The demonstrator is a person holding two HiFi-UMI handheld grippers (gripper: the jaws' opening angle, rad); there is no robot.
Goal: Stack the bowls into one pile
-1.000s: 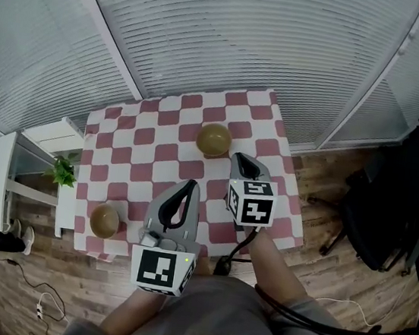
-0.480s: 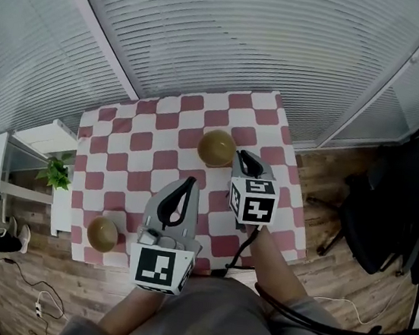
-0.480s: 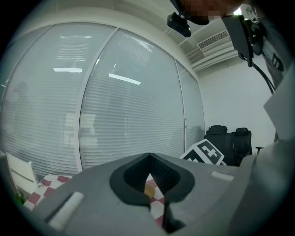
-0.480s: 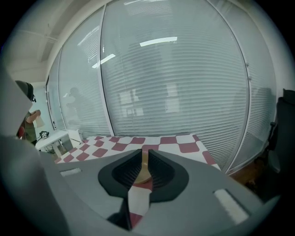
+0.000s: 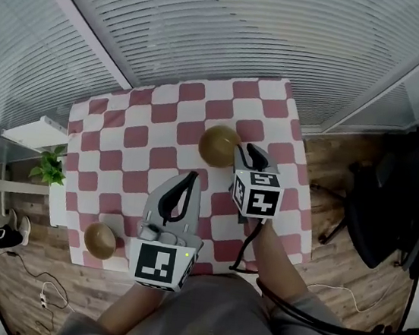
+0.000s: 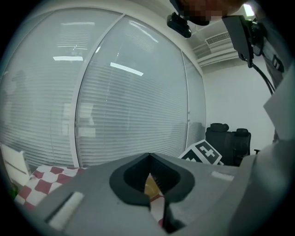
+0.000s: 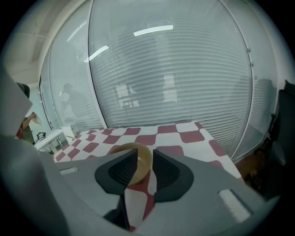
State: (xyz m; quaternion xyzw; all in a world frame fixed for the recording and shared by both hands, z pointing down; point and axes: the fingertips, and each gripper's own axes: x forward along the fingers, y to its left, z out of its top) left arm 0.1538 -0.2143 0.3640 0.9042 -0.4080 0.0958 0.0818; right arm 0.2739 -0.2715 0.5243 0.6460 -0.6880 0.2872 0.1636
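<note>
Your right gripper (image 7: 145,151) has its jaws apart. They have just been opening, and nothing is clamped: the near wall of the tan bowl (image 7: 140,164) shows through the gap, and the pads do not press on it. That bowl stands upright on the checked table (image 5: 142,154), toward its far right part, just beside the gripper's tips. Your left gripper (image 5: 190,177) hangs over the table's near edge with its tips closed together on nothing. A second bowl (image 5: 99,239) sits at the table's near left corner, well apart from the first. Both look rigid, light and smooth-walled, so I'd expect them to skid on the cloth if nudged — take the wall at the rim, one jaw inside and one outside, and lift it level.
</note>
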